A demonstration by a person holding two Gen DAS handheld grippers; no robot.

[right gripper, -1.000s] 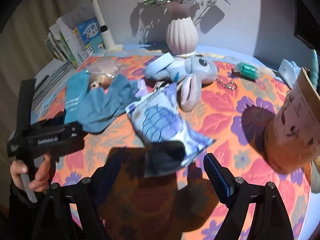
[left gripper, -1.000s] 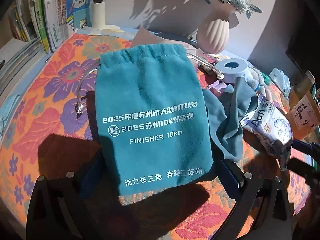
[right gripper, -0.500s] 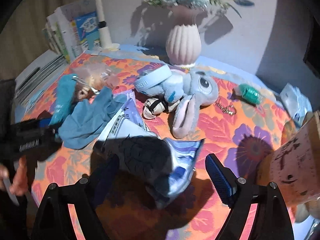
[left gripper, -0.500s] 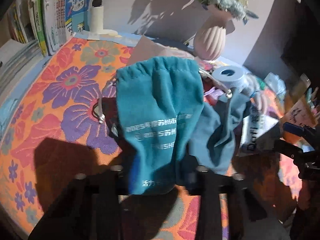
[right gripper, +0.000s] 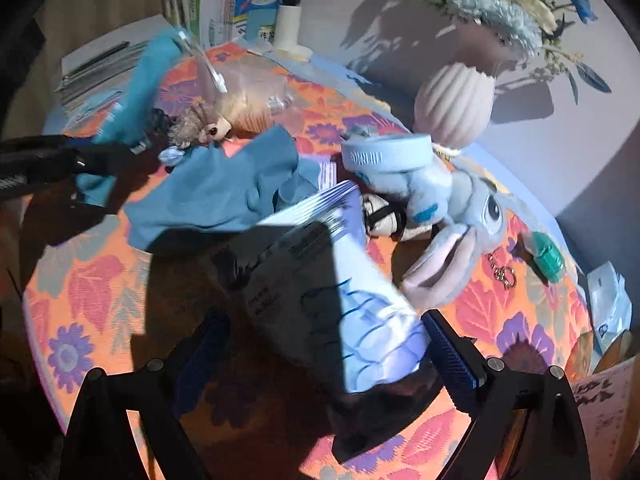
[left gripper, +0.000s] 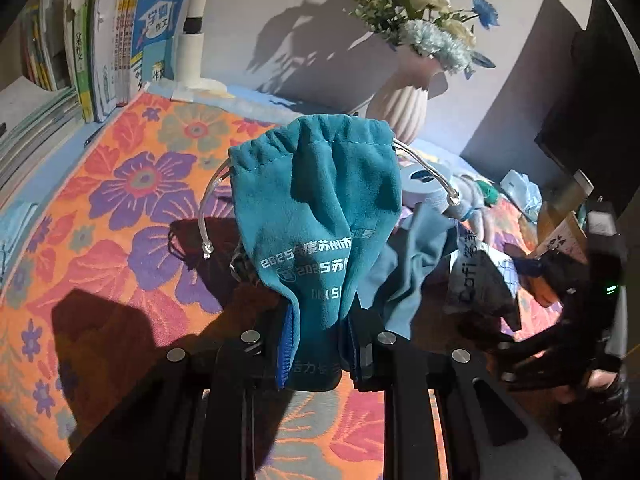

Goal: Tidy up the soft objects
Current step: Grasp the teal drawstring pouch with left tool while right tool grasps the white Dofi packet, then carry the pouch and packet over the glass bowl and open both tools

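Note:
A teal drawstring pouch with white print hangs bunched above the floral cloth, its bottom edge pinched in my left gripper. The jaws are still closing and both pads press on the fabric. In the right wrist view the same pouch is held up at the far left. My right gripper hovers over a blue-and-white tissue packet; its jaws are opening and the packet lies loose between them. A teal cloth lies crumpled beside the packet. A grey-blue plush rabbit sprawls behind it.
A ribbed pink vase of flowers stands at the back. Books and a white lamp post line the far left. A small furry toy, a green object, a keyring and a cardboard piece lie around.
My left jaws went from wide apart to pinching the pouch's bottom, and the pouch rose off the cloth and bunched up. My right gripper rolled and moved over the tissue packet, its jaws spreading.

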